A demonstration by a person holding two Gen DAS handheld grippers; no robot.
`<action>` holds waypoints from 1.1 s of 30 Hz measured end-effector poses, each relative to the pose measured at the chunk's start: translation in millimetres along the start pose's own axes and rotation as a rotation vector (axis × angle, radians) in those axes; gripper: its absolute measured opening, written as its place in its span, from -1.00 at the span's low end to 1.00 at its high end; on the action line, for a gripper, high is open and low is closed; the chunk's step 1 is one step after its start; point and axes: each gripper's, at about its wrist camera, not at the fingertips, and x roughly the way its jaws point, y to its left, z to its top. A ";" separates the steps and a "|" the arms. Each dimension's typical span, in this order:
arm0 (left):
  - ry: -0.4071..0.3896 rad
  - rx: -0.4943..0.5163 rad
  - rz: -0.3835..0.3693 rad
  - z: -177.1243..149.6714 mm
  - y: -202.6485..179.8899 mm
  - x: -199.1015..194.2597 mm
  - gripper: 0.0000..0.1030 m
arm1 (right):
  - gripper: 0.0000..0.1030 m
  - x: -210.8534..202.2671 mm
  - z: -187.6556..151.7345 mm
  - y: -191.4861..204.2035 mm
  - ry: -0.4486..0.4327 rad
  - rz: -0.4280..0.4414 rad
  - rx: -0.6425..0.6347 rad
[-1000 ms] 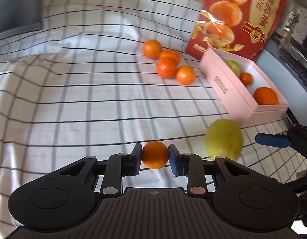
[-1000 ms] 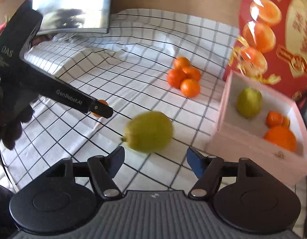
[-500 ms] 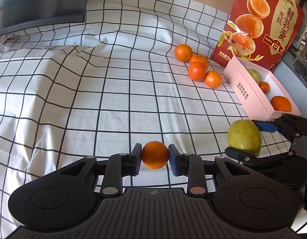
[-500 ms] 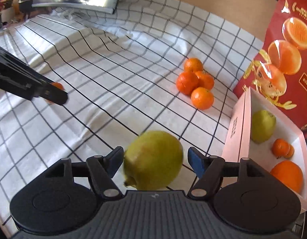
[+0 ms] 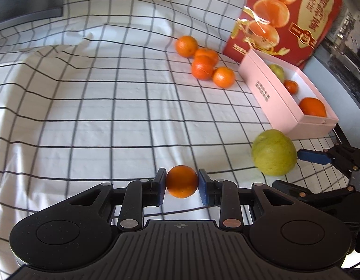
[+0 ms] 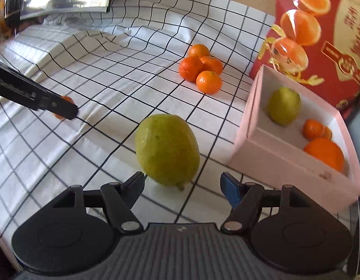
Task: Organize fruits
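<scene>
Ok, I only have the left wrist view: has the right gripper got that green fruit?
Observer: No. The right gripper is open; the green fruit lies just ahead of its fingertips, and neither pad presses it.
Operator: Room in the box for it?
Observer: Yes, I think. The box has bare floor on the side toward the loose oranges.
Operator: How many small oranges inside?
Observer: Apparently two: one half hides another behind it.

Two close fisheye wrist views, angled down along each tool, sharing checked cloth (image 5: pixel 91 107) and pink box (image 6: pixel 284 163).
</scene>
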 end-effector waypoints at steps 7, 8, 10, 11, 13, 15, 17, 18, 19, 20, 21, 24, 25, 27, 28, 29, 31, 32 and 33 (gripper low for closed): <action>0.021 0.029 -0.017 -3.0 -11.3 2.2 -0.35 | 0.43 -19.0 -3.5 2.2 -0.093 0.021 -0.036; 0.022 0.029 -0.018 -3.6 -11.7 1.5 -0.35 | 0.45 -16.7 -0.1 4.0 -0.092 0.027 -0.052; 0.023 0.031 -0.017 -4.9 -12.0 0.6 -0.35 | 0.46 -13.4 4.8 8.2 -0.106 0.043 -0.078; 0.024 0.030 -0.017 -5.6 -11.9 0.1 -0.35 | 0.46 -11.8 7.6 11.7 -0.114 0.046 -0.097; 0.026 0.024 -0.016 -7.5 -10.8 -1.3 -0.35 | 0.46 -5.9 14.0 19.3 -0.117 0.057 -0.139; 0.027 0.014 -0.014 -10.0 -9.5 -3.0 -0.35 | 0.46 3.4 20.4 23.5 -0.103 0.080 -0.145; 0.027 0.005 -0.010 -13.0 -7.3 -5.8 -0.35 | 0.46 13.4 25.7 25.4 -0.083 0.100 -0.123; 0.027 0.001 -0.008 -14.4 -6.0 -7.3 -0.35 | 0.46 17.6 28.1 25.9 -0.070 0.111 -0.110; 0.028 -0.004 -0.007 -15.9 -4.6 -8.5 -0.35 | 0.46 21.1 29.1 26.5 -0.056 0.118 -0.098; 0.029 -0.009 -0.004 -17.4 -3.0 -9.6 -0.35 | 0.46 23.6 29.4 27.3 -0.045 0.124 -0.088; 0.030 -0.013 -0.001 -18.8 -1.5 -10.6 -0.35 | 0.46 25.7 29.5 28.0 -0.037 0.131 -0.079; 0.033 -0.025 0.008 -22.2 2.6 -12.7 -0.35 | 0.43 28.1 28.6 27.4 -0.026 0.148 -0.047; 0.034 -0.028 0.011 -23.3 3.2 -13.2 -0.35 | 0.36 27.9 28.5 26.9 -0.026 0.154 -0.036; 0.038 -0.028 0.013 -24.1 3.5 -13.1 -0.35 | 0.28 27.2 29.9 26.7 -0.030 0.165 -0.018; 0.038 -0.026 0.014 -24.3 3.2 -13.2 -0.35 | 0.28 27.6 31.1 26.5 -0.029 0.166 -0.010; 0.040 -0.022 0.014 -24.6 2.6 -13.2 -0.35 | 0.28 28.6 32.6 26.3 -0.027 0.167 0.000; 0.043 -0.014 0.011 -24.9 0.8 -13.4 -0.35 | 0.28 30.3 34.6 25.2 -0.026 0.171 0.020; 0.044 -0.009 0.009 -25.0 -0.3 -13.7 -0.35 | 0.28 30.9 35.8 24.7 -0.024 0.172 0.031; 0.046 -0.005 0.008 -25.4 -1.2 -14.1 -0.35 | 0.28 32.0 37.2 24.6 -0.018 0.170 0.044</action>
